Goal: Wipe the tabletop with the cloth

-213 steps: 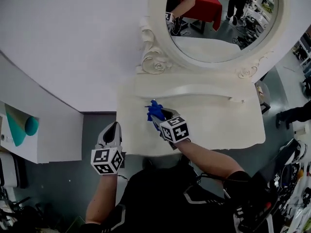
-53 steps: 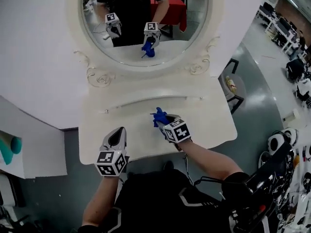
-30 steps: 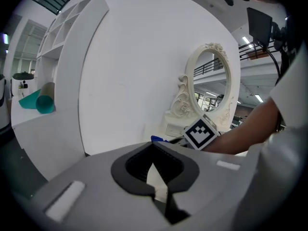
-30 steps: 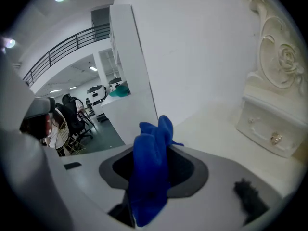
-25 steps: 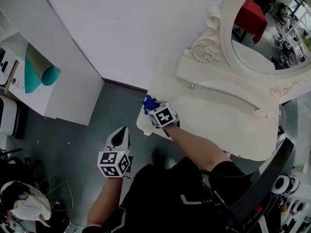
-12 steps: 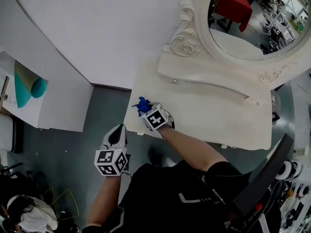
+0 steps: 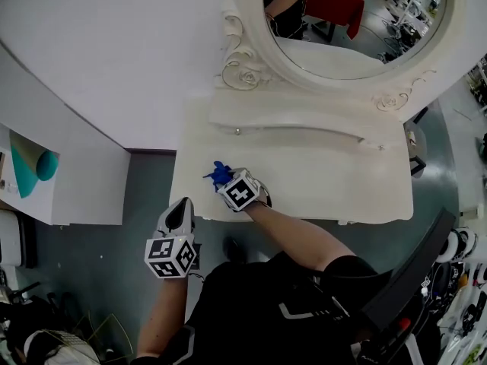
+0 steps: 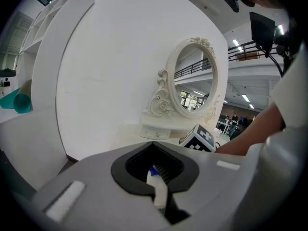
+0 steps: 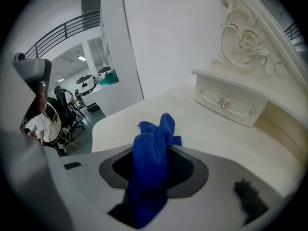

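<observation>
My right gripper [image 7: 226, 179] is shut on a bunched blue cloth [image 7: 220, 173] and holds it down on the cream tabletop [image 7: 327, 185], near the front left corner. In the right gripper view the cloth [image 9: 153, 153] stands up out of the jaws and hides the fingertips, with the tabletop [image 9: 139, 117] beyond it. My left gripper [image 7: 178, 206] hangs off the table's front left edge over the grey floor. Its jaws are closed with nothing held, and in the left gripper view [image 8: 156, 179] it points toward the table.
An ornate oval mirror [image 7: 346, 21] stands at the back above a shallow drawer ledge [image 7: 297, 131] with a knob [image 9: 224, 101]. A white cabinet [image 7: 72, 181] with a teal cone [image 7: 42, 164] stands to the left. A dark chair [image 7: 415, 268] is at the lower right.
Over two seconds the right gripper carried the cloth from the table's middle to its left edge. It now sits slightly in from that edge. The left gripper stayed off the table, shut.
</observation>
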A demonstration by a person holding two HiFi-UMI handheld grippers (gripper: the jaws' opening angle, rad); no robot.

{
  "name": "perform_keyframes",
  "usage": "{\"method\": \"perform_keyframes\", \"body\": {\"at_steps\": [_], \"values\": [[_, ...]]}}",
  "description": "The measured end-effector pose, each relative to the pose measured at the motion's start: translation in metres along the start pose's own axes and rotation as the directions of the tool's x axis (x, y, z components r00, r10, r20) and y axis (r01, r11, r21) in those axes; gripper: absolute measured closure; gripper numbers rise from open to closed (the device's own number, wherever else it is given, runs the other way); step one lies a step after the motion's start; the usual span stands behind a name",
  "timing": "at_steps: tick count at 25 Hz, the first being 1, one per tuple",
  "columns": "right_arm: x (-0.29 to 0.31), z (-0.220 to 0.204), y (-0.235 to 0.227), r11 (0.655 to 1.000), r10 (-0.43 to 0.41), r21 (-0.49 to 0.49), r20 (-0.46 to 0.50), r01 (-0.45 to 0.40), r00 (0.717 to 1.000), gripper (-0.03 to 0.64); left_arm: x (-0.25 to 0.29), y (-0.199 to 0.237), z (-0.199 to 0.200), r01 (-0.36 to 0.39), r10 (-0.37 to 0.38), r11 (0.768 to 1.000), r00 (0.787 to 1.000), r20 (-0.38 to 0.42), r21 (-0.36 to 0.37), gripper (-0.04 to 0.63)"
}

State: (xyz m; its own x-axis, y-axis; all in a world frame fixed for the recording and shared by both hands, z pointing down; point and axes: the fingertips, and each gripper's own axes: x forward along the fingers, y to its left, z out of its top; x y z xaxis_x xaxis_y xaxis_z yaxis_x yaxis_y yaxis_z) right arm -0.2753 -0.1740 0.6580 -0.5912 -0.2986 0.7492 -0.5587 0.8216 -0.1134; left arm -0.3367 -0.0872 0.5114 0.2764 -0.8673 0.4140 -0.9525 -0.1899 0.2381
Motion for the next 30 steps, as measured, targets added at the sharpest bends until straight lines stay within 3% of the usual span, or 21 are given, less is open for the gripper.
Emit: {"method": "perform_keyframes", "body": {"at_steps": [13, 30], "values": [[-0.066, -0.066, -0.063, 0.994, -0.069, 0.087, 0.005, 0.068, 0.998, 0.449, 0.039, -0.086, 0.002, 0.093, -0.092, 0.994, 0.995, -0.025, 0.054, 0.588], [-0.148, -0.147, -0.153, 0.965, -0.177, 0.2, 0.021, 0.169, 0.984, 0.449, 0.091, -0.192, 0.004, 0.214, -0.205, 0.968, 0.975, -0.083, 0.132, 0.589]]}}
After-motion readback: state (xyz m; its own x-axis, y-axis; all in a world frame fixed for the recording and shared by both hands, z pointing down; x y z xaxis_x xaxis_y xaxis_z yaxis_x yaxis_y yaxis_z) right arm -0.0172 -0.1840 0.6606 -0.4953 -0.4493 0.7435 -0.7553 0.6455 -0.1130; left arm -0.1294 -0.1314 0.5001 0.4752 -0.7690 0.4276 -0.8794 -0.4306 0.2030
